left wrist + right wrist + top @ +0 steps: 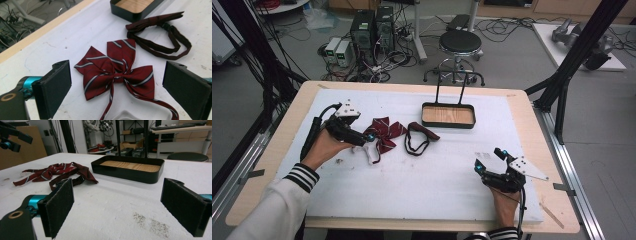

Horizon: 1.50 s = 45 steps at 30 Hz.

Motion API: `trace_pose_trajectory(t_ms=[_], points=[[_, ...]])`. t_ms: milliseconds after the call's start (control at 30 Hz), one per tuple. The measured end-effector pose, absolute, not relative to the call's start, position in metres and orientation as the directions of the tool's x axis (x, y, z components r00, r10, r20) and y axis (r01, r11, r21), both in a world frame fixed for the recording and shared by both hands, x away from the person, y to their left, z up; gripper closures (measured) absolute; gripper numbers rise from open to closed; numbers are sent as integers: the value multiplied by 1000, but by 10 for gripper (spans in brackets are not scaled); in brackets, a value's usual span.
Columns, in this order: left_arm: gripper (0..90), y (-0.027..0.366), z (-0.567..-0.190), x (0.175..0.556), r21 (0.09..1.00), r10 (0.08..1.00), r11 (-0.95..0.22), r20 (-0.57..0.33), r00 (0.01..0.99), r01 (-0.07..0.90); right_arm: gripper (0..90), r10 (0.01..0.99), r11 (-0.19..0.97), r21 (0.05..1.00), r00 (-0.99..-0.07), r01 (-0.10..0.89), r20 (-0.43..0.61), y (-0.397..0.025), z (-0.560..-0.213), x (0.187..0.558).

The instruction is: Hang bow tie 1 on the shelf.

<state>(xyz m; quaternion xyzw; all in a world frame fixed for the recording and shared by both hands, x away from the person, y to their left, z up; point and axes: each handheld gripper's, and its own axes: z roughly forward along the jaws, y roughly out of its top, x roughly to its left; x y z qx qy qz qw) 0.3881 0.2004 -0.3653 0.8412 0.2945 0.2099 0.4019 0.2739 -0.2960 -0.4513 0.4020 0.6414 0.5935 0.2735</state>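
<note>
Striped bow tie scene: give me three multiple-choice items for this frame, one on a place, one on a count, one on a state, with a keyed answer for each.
1. Where does the striped bow tie lie?
A. inside the black tray
B. on the white table cover, in front of the left gripper
C. on the stool

2. How many bow ties lie on the table?
A. one
B. two
C. four

3. How does the left gripper stand?
A. open, holding nothing
B. shut on the striped bow tie
C. shut on the tray

Answers:
1. B: the left gripper view shows it flat on the cover between the jaws' line of sight; the black tray holds nothing.
2. B: the striped one and a plain dark bow tie beside it.
3. A: its jaws stand wide apart, clear of the cloth.
</note>
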Motion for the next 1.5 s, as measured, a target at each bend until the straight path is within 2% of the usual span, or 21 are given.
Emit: trace_pose_trajectory(t_ms=[400,600,933,1500], points=[[102,174,-368,408,724,670,-560,109,734,404,107,841,-31,982,-526,186,126,-296,-451,275],[125,158,-375,417,656,668,-612,129,733,442,107,841,-31,981,-525,193,130,-296,-451,274],[157,151,-384,425,594,679,-637,130,723,492,107,842,-30,981,-524,192,128,-296,-451,274],[266,149,-397,442,526,686,-633,40,727,568,107,844,-30,982,-522,187,125,-296,-451,274]])
